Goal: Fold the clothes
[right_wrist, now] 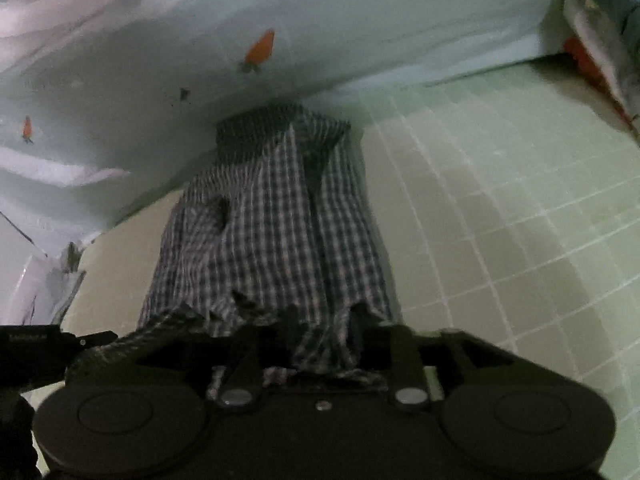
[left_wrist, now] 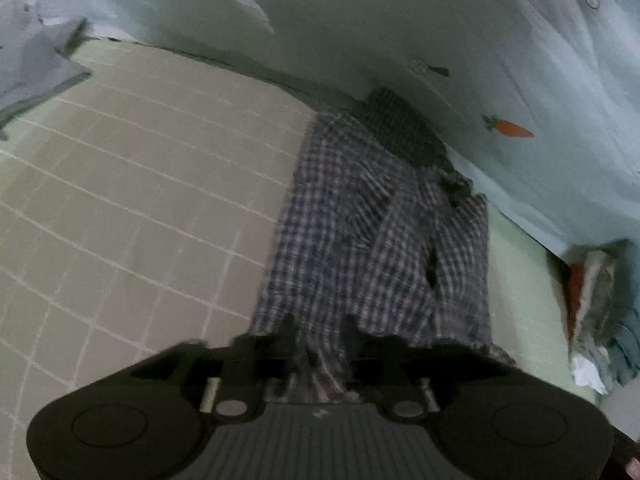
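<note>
Both the left tongs and right tongs pinch the near edge of the plaid shirt (lengthwise-narrowed, collar far) on the bed, so cross-folds seemingly remain.

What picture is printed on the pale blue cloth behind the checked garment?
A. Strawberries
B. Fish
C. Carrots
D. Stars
C: an orange carrot with a green top shows on the pale blue cloth behind the checked garment, and the right wrist view shows more of them.
</note>
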